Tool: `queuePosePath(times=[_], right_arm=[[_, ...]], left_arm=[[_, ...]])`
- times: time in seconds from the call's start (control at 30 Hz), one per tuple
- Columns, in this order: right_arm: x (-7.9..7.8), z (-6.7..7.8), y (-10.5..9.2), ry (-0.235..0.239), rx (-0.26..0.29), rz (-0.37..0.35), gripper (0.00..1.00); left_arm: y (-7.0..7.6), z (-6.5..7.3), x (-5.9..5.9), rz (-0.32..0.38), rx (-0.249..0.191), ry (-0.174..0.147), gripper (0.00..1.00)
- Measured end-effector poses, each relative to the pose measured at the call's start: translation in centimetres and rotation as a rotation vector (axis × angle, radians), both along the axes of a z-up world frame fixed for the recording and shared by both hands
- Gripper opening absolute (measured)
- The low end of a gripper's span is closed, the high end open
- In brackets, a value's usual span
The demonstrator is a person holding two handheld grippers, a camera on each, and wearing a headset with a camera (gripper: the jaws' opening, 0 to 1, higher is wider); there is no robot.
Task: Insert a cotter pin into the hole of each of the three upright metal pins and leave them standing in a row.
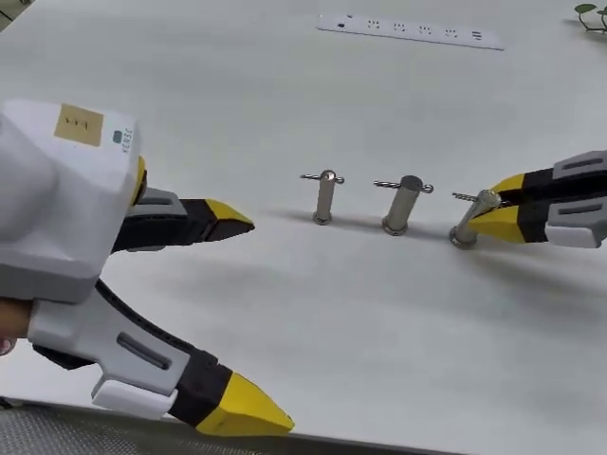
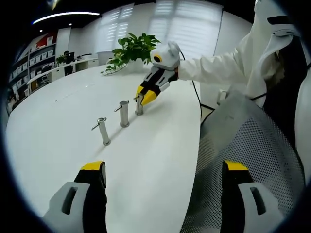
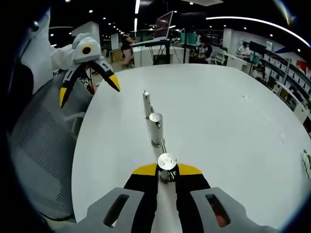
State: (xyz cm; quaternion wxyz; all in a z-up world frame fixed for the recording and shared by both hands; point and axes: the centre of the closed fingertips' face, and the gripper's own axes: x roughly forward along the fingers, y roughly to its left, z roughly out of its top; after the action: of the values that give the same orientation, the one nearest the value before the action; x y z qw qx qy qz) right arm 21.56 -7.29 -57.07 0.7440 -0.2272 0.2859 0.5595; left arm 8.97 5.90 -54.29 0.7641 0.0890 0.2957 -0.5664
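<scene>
White desk (image 1: 285, 123) carries everything; mesh chair (image 2: 243, 145) at its near edge, potted plant (image 2: 131, 48) and power strip (image 1: 410, 30) on the far side. Left hand-held gripper (image 1: 270, 320) is near the desk edge, jaws spread wide, empty, well apart from the row. Right hand-held gripper (image 1: 486, 210) is pinched on the right pin (image 1: 471, 220), which leans toward it. Middle pin (image 1: 403, 207) and left pin (image 1: 324, 199) stand upright. Cotter pins (image 1: 321, 177) lie crosswise through all three heads.

readable text: none | tan sticker (image 1: 80, 124): marks too blurred (side print likewise)
</scene>
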Motion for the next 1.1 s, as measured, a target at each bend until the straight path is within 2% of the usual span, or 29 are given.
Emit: queuePosePath(times=[0.1,0.17,0.3,0.43,0.5,0.6,0.67,0.73,0.8,0.87,1.0,1.03,1.1], right_arm=[[-0.2,0.1,-0.1,0.004,0.006,-0.004,0.08],[0.1,0.0,-0.4,0.002,0.016,-0.004,0.08],[0.0,0.1,-0.2,-0.012,0.015,0.011,0.08],[0.2,0.0,-0.4,0.015,0.018,-0.030,0.09],[0.4,0.4,-0.4,0.012,0.037,-0.048,0.10],[0.3,1.6,-0.3,0.013,0.079,-0.082,0.15],[0.0,2.2,-0.3,0.010,0.086,-0.092,0.17],[-0.1,3.3,-0.5,-0.022,0.094,-0.116,0.19],[-0.2,4.7,-0.3,-0.058,0.126,-0.140,0.21],[-0.9,5.8,-0.1,-0.070,0.143,-0.154,0.24],[-2.3,7.5,0.4,-0.074,0.184,-0.181,0.35],[-1.4,7.2,0.1,-0.062,0.195,-0.201,0.38],[-2.1,7.3,0.2,-0.041,0.213,-0.217,0.42]], left_arm=[[0.4,-0.3,0.0,-0.003,0.011,0.001,0.99],[0.7,-0.5,0.1,-0.009,0.014,-0.014,0.99],[1.2,-0.4,0.3,-0.006,0.007,-0.008,0.99],[1.5,-0.5,0.6,-0.004,0.009,-0.011,0.99],[1.7,-0.4,0.7,-0.003,0.008,-0.014,0.99],[1.5,-0.1,0.8,0.010,-0.003,-0.018,0.99],[1.7,0.1,1.1,0.029,-0.013,-0.017,0.99],[1.6,0.5,1.5,0.056,-0.022,-0.029,0.99],[1.8,0.8,2.0,0.086,-0.035,-0.034,0.99],[2.3,1.1,2.6,0.123,-0.051,-0.038,0.99],[2.4,1.9,3.2,0.177,-0.080,-0.048,0.98],[2.6,1.9,3.3,0.186,-0.081,-0.048,0.98],[2.8,2.0,3.6,0.219,-0.087,-0.045,0.98]])
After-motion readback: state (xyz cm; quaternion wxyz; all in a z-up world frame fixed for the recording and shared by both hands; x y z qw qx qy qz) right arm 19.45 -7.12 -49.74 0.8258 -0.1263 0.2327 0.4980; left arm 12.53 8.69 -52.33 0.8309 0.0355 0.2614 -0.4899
